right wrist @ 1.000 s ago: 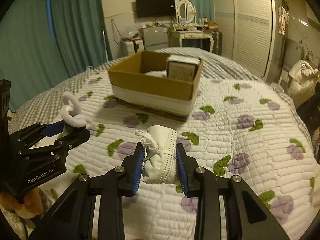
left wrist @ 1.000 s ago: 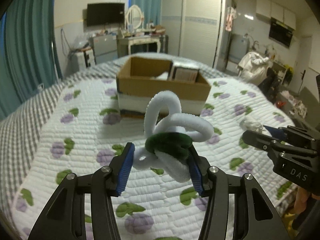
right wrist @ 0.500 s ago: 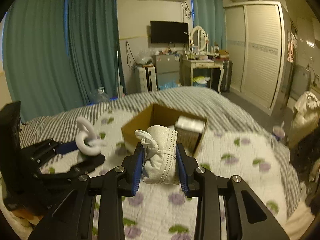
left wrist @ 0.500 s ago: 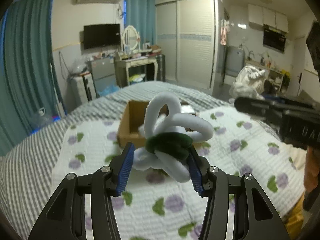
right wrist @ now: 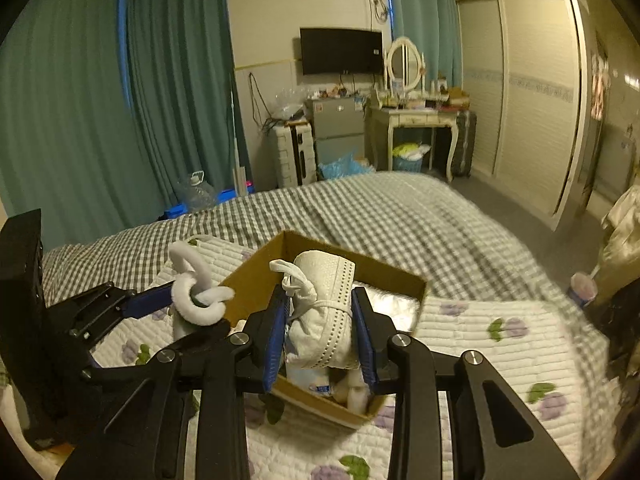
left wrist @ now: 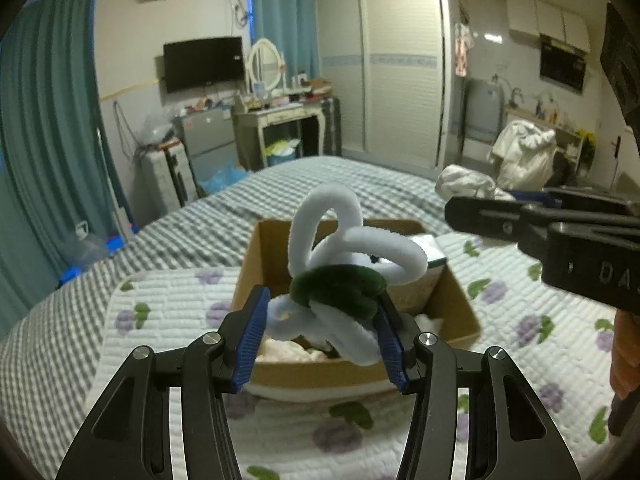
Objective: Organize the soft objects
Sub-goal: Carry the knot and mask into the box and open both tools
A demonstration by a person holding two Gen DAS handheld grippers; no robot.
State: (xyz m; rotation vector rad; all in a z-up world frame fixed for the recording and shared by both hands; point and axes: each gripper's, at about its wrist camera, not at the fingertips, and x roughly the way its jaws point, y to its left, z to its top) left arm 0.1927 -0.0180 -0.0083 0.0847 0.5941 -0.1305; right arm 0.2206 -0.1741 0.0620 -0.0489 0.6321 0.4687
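My left gripper [left wrist: 320, 332] is shut on a knotted white plush rope with a dark green band [left wrist: 340, 276] and holds it above the open cardboard box [left wrist: 460, 304]. My right gripper [right wrist: 320, 340] is shut on a rolled white cloth bundle tied with a cord [right wrist: 324, 312], also held over the box [right wrist: 400, 280]. The left gripper with the rope [right wrist: 196, 300] shows at the left of the right wrist view. The right gripper's body [left wrist: 560, 240] shows at the right of the left wrist view.
The box stands on a white quilt with purple flowers [left wrist: 160, 312] over a grey checked bedspread [left wrist: 224, 216]. Pale soft items and a small carton [left wrist: 434, 252] lie inside the box. Curtains, a dresser and wardrobes stand beyond the bed.
Both grippers rose and moved forward from above the quilt to over the box, still gripping their objects.
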